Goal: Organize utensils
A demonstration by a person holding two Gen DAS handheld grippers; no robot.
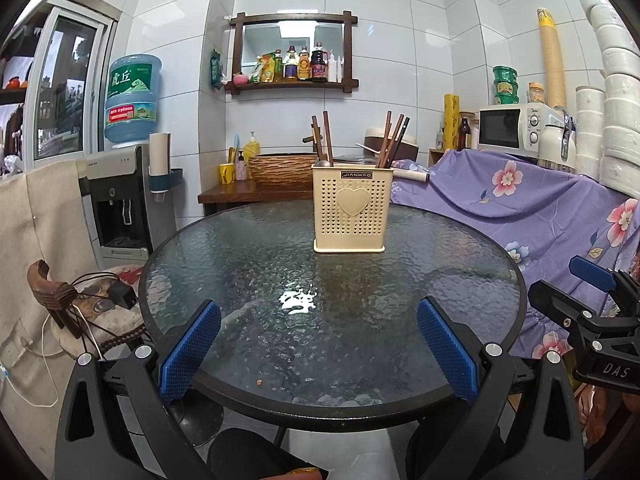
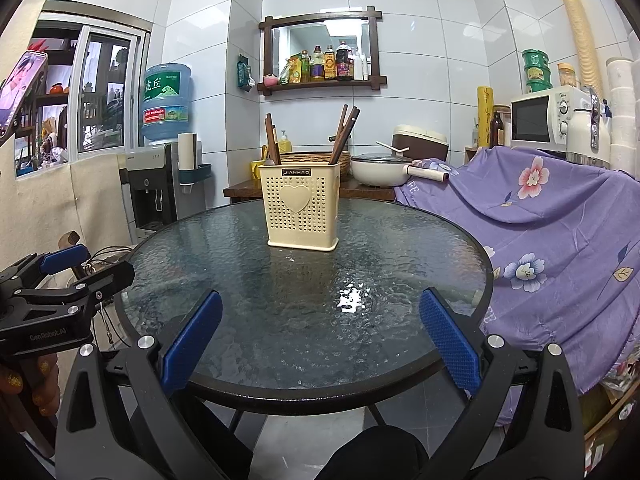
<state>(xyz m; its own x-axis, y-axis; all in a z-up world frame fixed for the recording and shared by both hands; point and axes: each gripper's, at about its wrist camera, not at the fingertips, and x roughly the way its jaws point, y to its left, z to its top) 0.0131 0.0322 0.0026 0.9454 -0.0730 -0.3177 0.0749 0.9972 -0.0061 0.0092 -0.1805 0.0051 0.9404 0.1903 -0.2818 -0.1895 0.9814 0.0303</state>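
Note:
A cream perforated utensil holder [image 1: 351,211] [image 2: 300,211] with a heart on its front stands upright on the far half of a round glass table [image 1: 240,280] [image 2: 400,248]. Brown chopsticks [image 1: 394,140] [image 2: 343,134] lean in its right compartment. Dark wooden handles [image 1: 326,136] [image 2: 272,138] stick up from its left compartment. My left gripper [image 1: 318,326] hangs open over the near table edge, nothing between its blue pads. My right gripper [image 2: 320,320] is open too, empty, at the near edge. Each gripper shows at the side of the other's view.
A purple floral cloth [image 1: 520,208] [image 2: 560,220] covers furniture right of the table. A water dispenser [image 1: 120,200] [image 2: 156,188] stands at the left. Behind the table a wooden counter [image 1: 228,194] carries a basket, pot [image 2: 380,170] and bottles. A microwave [image 1: 516,126] sits at the far right.

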